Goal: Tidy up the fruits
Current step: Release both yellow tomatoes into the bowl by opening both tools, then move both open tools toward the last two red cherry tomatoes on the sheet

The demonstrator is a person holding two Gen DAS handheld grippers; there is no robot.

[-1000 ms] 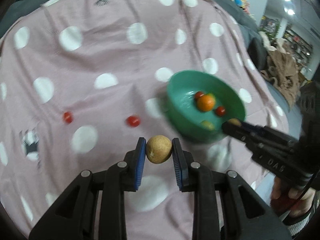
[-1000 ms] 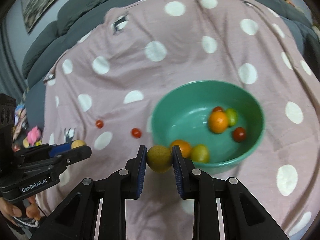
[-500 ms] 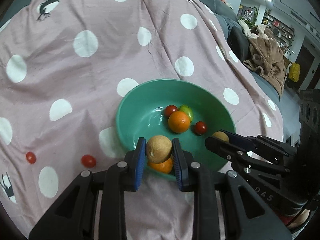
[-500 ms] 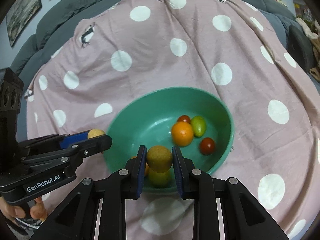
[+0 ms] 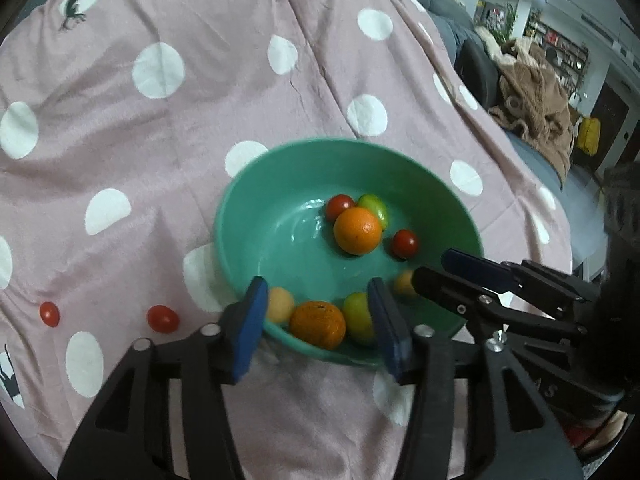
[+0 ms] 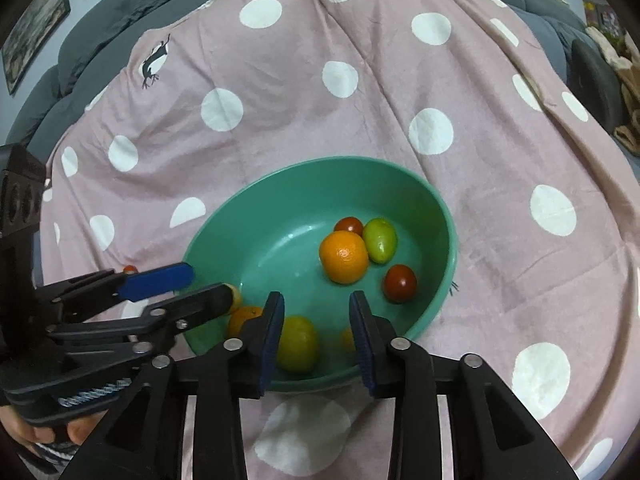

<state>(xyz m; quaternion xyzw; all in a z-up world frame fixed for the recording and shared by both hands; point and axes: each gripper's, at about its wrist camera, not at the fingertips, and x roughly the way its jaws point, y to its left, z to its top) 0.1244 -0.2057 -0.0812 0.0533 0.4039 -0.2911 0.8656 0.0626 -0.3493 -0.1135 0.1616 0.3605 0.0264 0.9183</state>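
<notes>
A green bowl (image 5: 248,216) (image 6: 432,208) sits on the pink dotted cloth and holds several fruits: oranges (image 5: 357,231) (image 6: 343,256), green fruits (image 6: 379,239), red tomatoes (image 6: 399,283). My left gripper (image 5: 318,316) is open over the bowl's near rim; a tan round fruit (image 5: 279,305) lies in the bowl by its left finger. My right gripper (image 6: 317,326) is open over the near rim; a small blurred tan fruit (image 6: 347,339) shows below it. Each gripper shows in the other's view, the right (image 5: 456,272) and the left (image 6: 188,288).
Two red cherry tomatoes (image 5: 163,319) (image 5: 49,314) lie on the cloth left of the bowl. A grey sofa back (image 6: 120,8) borders the far side. A brown blanket (image 5: 536,108) and room clutter lie off the cloth's right edge.
Both grippers have opened and let go of their tan round fruits, which now lie in the bowl. Both grippers sit closer to the bowl.
</notes>
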